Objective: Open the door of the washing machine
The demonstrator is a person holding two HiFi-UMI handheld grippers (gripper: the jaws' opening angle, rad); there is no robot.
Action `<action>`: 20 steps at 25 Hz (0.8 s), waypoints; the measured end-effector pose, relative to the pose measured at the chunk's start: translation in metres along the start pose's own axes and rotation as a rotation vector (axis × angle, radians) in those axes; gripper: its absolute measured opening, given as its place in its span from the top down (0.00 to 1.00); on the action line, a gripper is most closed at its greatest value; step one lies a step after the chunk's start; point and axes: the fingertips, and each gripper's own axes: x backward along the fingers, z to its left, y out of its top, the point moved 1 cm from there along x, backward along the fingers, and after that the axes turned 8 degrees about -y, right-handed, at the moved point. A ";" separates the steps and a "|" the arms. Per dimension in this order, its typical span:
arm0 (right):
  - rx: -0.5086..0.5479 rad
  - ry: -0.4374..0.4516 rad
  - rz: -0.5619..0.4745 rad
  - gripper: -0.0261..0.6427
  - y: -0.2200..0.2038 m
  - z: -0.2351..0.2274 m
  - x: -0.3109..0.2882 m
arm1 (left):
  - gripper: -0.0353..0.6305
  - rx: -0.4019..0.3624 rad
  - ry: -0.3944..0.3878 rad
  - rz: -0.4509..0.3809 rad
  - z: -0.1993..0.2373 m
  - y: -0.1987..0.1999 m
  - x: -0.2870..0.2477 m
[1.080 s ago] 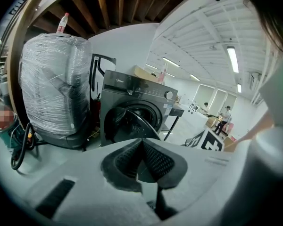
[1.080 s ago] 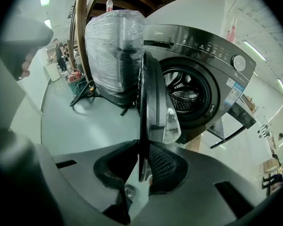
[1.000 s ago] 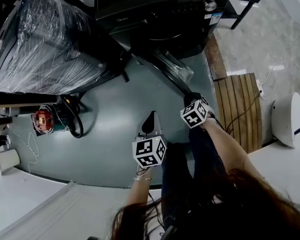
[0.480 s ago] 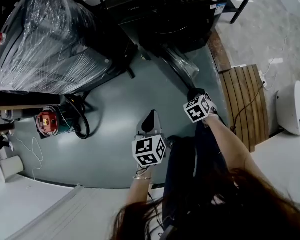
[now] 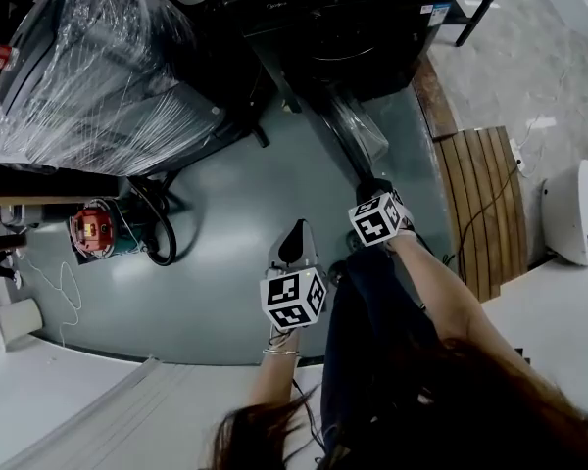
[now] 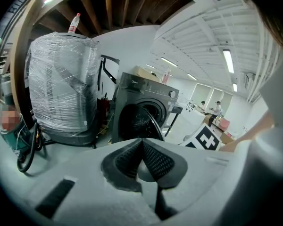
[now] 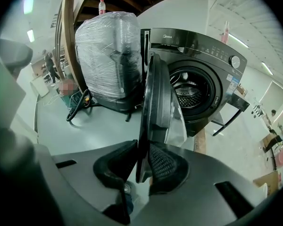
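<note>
A dark front-loading washing machine (image 5: 353, 13) stands at the top of the head view. Its round door (image 5: 345, 130) is swung far out over the grey floor. My right gripper (image 5: 368, 188) is shut on the door's outer edge. In the right gripper view the door rim (image 7: 153, 102) runs up between the two pads, with the machine (image 7: 205, 62) and its open drum (image 7: 192, 91) behind. My left gripper (image 5: 294, 245) hangs over the floor to the left of the door, shut and empty. In the left gripper view its pads (image 6: 153, 159) meet, and the machine (image 6: 148, 98) is ahead.
A large plastic-wrapped appliance (image 5: 98, 67) stands left of the machine. A red device with a black hose (image 5: 93, 233) lies on the floor below it. A wooden slatted mat (image 5: 475, 213) and a white rounded object (image 5: 573, 218) are on the right. The person's legs are under the grippers.
The door has swung further out from the machine with my right gripper on its edge. Both grippers have drawn back from the machine together, and the left stays shut and empty.
</note>
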 end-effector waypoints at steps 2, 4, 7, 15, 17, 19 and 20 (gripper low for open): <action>-0.007 0.004 -0.001 0.87 0.001 0.008 0.001 | 0.93 0.017 0.018 -0.009 0.003 0.000 0.003; -0.015 0.006 0.001 0.87 0.002 0.015 0.001 | 0.93 0.024 0.032 -0.013 0.006 0.000 0.006; -0.038 0.009 0.001 0.87 0.005 0.023 0.002 | 0.93 0.032 0.063 -0.016 0.012 0.000 0.008; -0.091 0.013 0.005 0.87 0.010 0.042 0.003 | 0.93 0.086 0.149 -0.043 0.032 0.004 0.021; -0.098 0.014 0.006 0.86 0.011 0.047 0.004 | 0.93 0.099 0.174 -0.052 0.037 0.006 0.024; -0.106 0.011 0.006 0.86 0.012 0.052 0.004 | 0.93 0.108 0.198 -0.061 0.042 0.008 0.027; -0.107 0.009 0.004 0.86 0.013 0.054 0.005 | 0.93 0.113 0.208 -0.065 0.045 0.009 0.029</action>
